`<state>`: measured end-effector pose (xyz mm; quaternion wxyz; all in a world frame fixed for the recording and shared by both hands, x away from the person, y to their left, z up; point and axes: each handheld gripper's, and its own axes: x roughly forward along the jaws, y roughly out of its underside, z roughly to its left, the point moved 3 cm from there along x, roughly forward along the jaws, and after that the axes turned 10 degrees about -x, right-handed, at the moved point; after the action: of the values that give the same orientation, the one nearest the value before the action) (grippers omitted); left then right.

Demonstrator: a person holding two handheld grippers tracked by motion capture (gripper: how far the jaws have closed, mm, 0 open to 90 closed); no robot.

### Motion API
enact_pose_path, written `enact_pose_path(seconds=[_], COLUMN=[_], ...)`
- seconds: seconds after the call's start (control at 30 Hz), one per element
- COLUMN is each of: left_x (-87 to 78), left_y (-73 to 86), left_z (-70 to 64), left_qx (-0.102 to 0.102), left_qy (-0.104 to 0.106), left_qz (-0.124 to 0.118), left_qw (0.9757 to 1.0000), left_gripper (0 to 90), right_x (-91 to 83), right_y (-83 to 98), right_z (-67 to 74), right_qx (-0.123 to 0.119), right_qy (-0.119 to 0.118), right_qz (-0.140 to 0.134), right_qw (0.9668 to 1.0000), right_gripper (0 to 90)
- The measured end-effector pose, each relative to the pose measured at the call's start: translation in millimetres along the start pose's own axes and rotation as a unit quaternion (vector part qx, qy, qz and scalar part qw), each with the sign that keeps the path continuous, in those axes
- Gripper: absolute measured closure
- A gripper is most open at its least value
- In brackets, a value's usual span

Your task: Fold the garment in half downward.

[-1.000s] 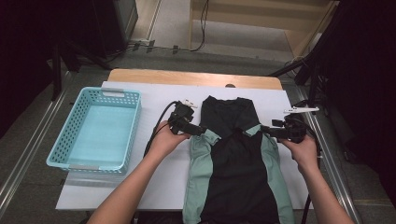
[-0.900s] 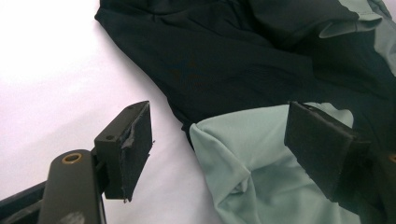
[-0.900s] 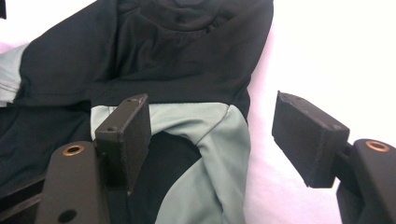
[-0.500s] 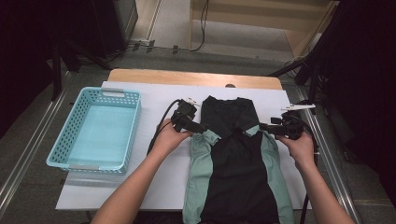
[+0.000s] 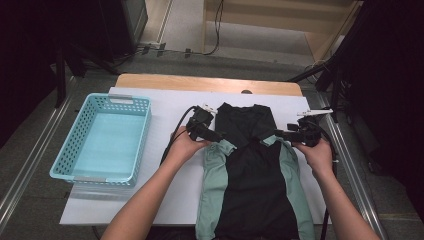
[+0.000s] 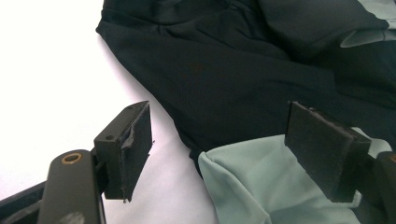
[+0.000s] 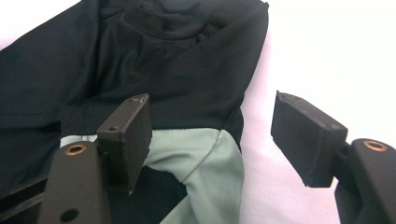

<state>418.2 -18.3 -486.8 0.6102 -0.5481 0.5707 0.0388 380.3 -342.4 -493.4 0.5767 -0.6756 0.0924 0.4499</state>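
Observation:
A black shirt (image 5: 250,165) with pale green sleeves lies flat on the white table cover (image 5: 165,105), collar at the far end. My left gripper (image 5: 219,137) is at the shirt's left shoulder, where the folded-in green sleeve (image 5: 215,180) begins. In the left gripper view the left gripper (image 6: 224,154) is open, its jaws straddling the green sleeve (image 6: 243,186) and the black cloth (image 6: 224,70) without pinching. My right gripper (image 5: 278,134) is at the right shoulder by the other green sleeve (image 5: 295,185). The right gripper (image 7: 219,140) is also open over the sleeve seam (image 7: 210,158).
A light blue plastic basket (image 5: 142,140) stands on the table's left side. The wooden table edge (image 5: 200,82) runs along the far side. Metal rails flank the table, and cables trail from both grippers.

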Motion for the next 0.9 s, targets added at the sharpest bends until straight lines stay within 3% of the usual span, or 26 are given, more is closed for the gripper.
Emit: enact_pose_path(seconds=[0.17,0.37,0.53,0.9], left_x=[4.1,9.7,16.7,29.5], left_y=[-4.2,-9.2,-9.6,-8.3], left_z=[-0.4,-0.6,2.6,15.1], left_qx=[-0.003,-0.006,-0.005,-0.024], left_qy=[0.004,0.009,-0.002,-0.019], left_qz=[0.001,-0.002,0.001,0.001], left_qw=[1.0,0.9999,1.0,0.9995], left_gripper=[24.3,24.4,24.5,25.3], right_x=[5.6,13.4,22.6,42.3], right_y=[-4.6,-10.7,-13.6,-15.8], right_z=[-1.4,-1.4,-4.0,-8.0], right_qx=[0.01,0.001,0.002,0.005], right_qy=[-0.003,0.004,0.008,0.014], right_qz=[-0.003,0.003,0.008,0.017], right_qw=[0.9999,1.0,0.9999,0.9997], right_gripper=[28.0,28.2,28.6,29.8])
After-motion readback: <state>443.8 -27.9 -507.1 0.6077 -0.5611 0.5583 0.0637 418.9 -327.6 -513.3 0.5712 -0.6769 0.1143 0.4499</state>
